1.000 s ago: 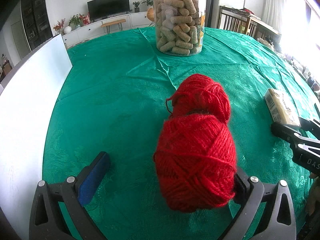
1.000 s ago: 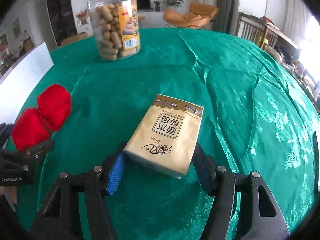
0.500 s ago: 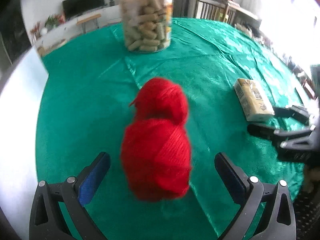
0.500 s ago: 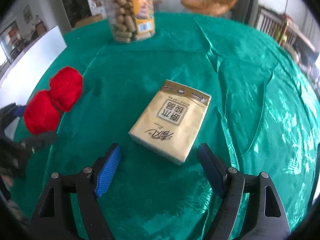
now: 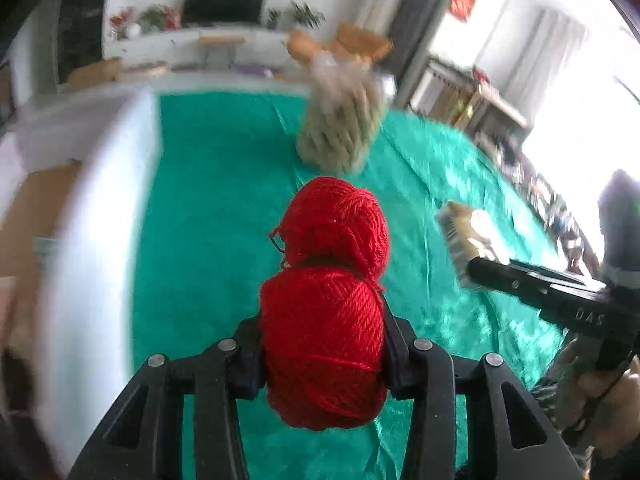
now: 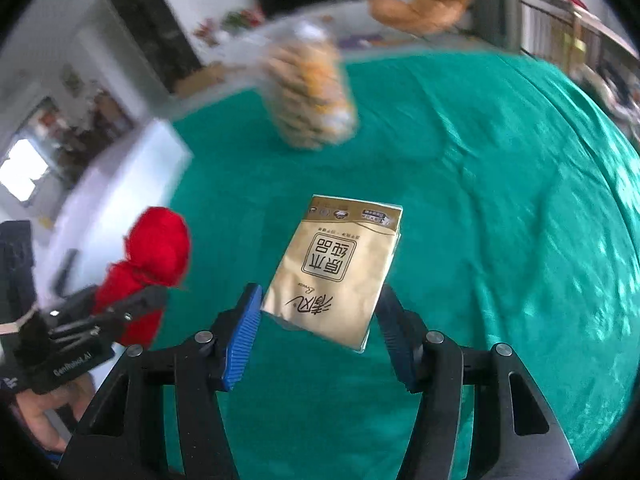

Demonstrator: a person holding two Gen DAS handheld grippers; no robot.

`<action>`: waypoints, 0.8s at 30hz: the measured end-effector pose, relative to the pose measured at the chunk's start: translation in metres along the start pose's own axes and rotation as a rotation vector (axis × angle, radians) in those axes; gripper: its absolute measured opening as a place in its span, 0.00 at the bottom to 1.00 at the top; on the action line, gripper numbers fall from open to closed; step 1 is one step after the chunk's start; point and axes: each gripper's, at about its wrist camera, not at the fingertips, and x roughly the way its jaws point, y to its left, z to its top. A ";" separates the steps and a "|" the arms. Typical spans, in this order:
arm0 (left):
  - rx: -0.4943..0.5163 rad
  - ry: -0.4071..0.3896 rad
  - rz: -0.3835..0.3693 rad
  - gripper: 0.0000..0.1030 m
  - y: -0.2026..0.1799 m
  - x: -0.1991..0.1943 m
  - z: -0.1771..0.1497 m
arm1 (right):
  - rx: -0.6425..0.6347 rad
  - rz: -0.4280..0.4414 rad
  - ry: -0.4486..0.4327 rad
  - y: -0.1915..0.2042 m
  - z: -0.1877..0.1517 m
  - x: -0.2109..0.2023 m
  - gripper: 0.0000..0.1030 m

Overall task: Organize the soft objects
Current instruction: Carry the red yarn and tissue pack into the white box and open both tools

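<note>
Two joined balls of red yarn (image 5: 332,232) hang above the green tablecloth (image 5: 208,200). My left gripper (image 5: 320,328) is closing, and its pads squeeze the nearer ball from both sides. From the right wrist, the same yarn (image 6: 158,244) and the left gripper (image 6: 132,302) appear at the left. A gold tissue pack (image 6: 340,264) is lifted off the cloth. My right gripper (image 6: 320,320) is closing on its near end, pads against both edges. The left wrist view shows that pack (image 5: 464,232) at the right, in the right gripper's black fingers (image 5: 504,276).
A clear jar of snack sticks (image 5: 340,128) stands on the far side of the table, blurred in both views (image 6: 310,96). A white box wall (image 5: 100,200) runs along the table's left edge. A hand (image 5: 600,400) holds the right gripper's handle.
Both grippers have gone from wide open to closed on their objects. The yarn and the tissue pack have risen off the cloth, and both views now look further across the room.
</note>
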 end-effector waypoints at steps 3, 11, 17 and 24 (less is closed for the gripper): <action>-0.025 -0.099 0.087 0.43 0.035 -0.063 0.006 | -0.096 0.134 -0.035 0.069 0.012 -0.018 0.59; -0.126 -0.151 0.566 0.90 0.148 -0.141 -0.016 | -0.249 0.472 0.048 0.229 0.004 0.003 0.70; -0.233 -0.173 0.639 0.93 0.173 -0.152 -0.044 | -0.231 0.453 0.148 0.240 -0.015 0.031 0.72; -0.259 -0.125 0.744 0.94 0.152 -0.148 -0.054 | -0.323 0.304 0.110 0.228 -0.018 0.009 0.72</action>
